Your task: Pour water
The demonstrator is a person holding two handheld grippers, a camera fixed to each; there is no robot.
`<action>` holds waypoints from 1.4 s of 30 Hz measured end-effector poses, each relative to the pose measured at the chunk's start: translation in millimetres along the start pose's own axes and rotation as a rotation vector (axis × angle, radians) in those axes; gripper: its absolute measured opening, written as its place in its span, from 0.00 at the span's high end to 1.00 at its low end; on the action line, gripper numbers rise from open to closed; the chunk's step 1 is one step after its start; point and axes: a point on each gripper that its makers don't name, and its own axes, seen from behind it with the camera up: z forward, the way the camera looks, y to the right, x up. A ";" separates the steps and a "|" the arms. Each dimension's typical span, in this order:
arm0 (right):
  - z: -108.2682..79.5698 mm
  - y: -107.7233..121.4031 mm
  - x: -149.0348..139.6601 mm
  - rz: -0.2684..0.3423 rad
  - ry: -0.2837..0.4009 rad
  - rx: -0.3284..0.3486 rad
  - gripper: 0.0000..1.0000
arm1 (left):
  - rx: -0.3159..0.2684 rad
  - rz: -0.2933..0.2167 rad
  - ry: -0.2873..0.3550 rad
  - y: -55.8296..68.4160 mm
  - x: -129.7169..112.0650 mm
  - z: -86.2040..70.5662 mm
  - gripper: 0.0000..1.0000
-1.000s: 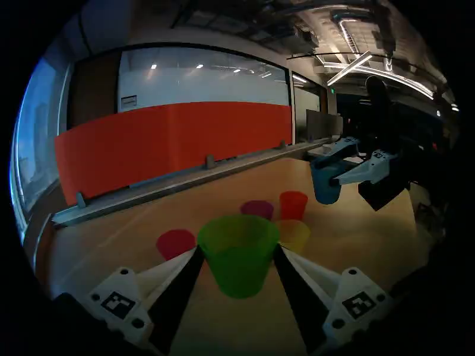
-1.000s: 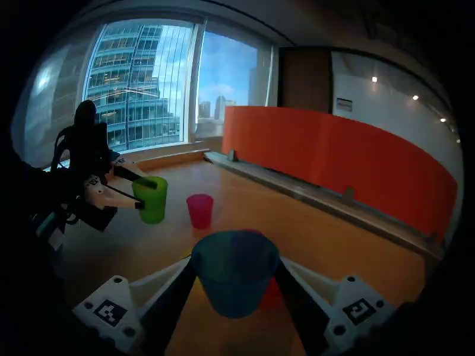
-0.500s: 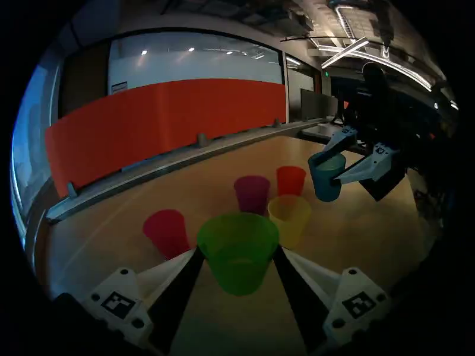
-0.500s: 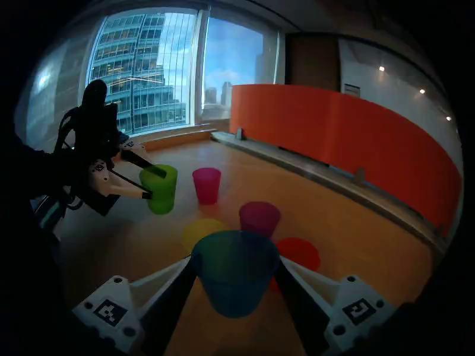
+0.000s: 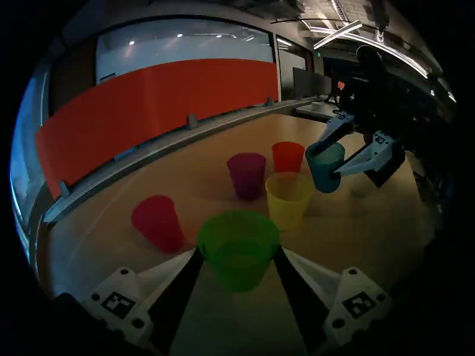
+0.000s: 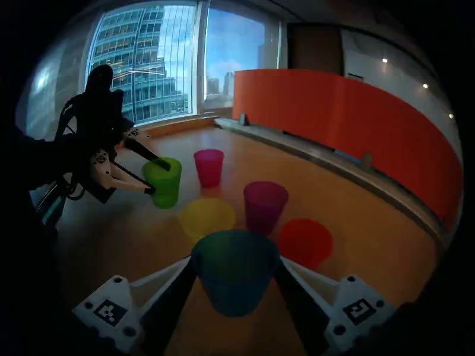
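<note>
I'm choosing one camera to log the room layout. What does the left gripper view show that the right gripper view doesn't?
The left gripper view adds ceiling light strips and a dim office area beyond the table. The right gripper view adds tall windows with towers outside. Both share the wooden table, the orange partition, the held green cup and blue cup, and between them the standing pink cup, purple cup, yellow cup and orange cup.
</note>
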 end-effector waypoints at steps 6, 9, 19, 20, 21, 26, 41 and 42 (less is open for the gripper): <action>4.8 -0.9 -6.8 0.006 -0.011 0.006 0.10 | 0.001 0.007 -0.025 -2.7 -7.9 6.8 0.16; 7.2 -0.9 -8.6 0.010 -0.014 0.009 0.10 | 0.007 0.006 -0.033 -5.4 -11.3 9.0 0.16; 12.7 -1.1 -11.6 0.012 -0.023 0.012 0.10 | 0.004 -0.006 -0.044 -6.4 -20.0 11.4 0.16; 13.0 -1.2 -11.8 0.012 -0.024 0.012 0.10 | 0.005 -0.006 -0.044 -6.6 -20.2 11.3 0.16; 13.3 -1.4 -12.1 0.012 -0.025 0.012 0.10 | 0.005 -0.008 -0.043 -6.6 -20.5 11.1 0.16; 14.8 -2.6 -14.5 0.010 -0.030 0.012 0.10 | 0.004 -0.013 -0.045 -6.5 -23.1 9.7 0.16; 16.1 -6.9 -22.3 0.002 -0.037 0.012 0.10 | 0.006 -0.015 -0.066 -7.5 -27.5 6.7 0.15; 15.8 -7.0 -22.5 0.001 -0.037 0.012 0.10 | 0.005 -0.019 -0.068 -7.8 -27.8 6.8 0.15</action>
